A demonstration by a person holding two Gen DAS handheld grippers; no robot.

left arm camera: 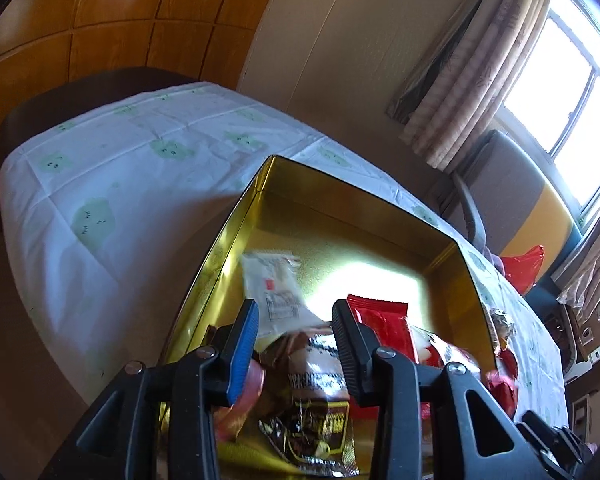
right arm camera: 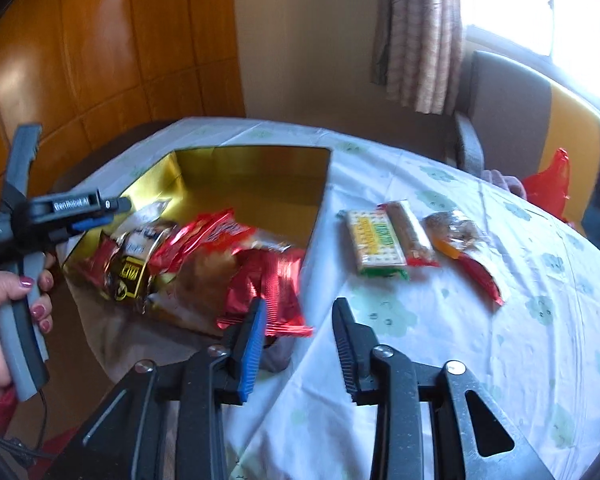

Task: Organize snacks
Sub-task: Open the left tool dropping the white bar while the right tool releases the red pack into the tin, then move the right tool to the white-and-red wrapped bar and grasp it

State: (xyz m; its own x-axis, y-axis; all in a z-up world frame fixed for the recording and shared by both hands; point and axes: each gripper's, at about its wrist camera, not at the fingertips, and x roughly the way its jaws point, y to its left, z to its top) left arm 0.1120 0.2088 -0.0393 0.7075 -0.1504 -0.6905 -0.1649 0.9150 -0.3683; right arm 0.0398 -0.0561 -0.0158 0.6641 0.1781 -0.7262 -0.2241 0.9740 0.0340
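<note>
A gold tin [left arm camera: 340,200] stands open on the table with several snack packets piled at its near end. My left gripper [left arm camera: 294,320] hangs over that pile, jaws apart, above a brown packet [left arm camera: 316,368], with a white packet [left arm camera: 272,284] and a red packet [left arm camera: 384,328] behind it. In the right wrist view the left gripper [right arm camera: 116,208] reaches over the tin [right arm camera: 252,152] from the left, held by a hand [right arm camera: 4,312]. My right gripper [right arm camera: 300,316] is open and empty beside a red foil packet [right arm camera: 268,292] at the tin's near right corner.
On the tablecloth [right arm camera: 500,360] right of the tin lie a green-and-yellow cracker pack [right arm camera: 376,240], a brown bar [right arm camera: 412,236], a clear bag of snacks [right arm camera: 456,232] and a red sachet [right arm camera: 480,276]. A chair [right arm camera: 520,120] and a red plastic bag [right arm camera: 552,184] are beyond the table's far edge.
</note>
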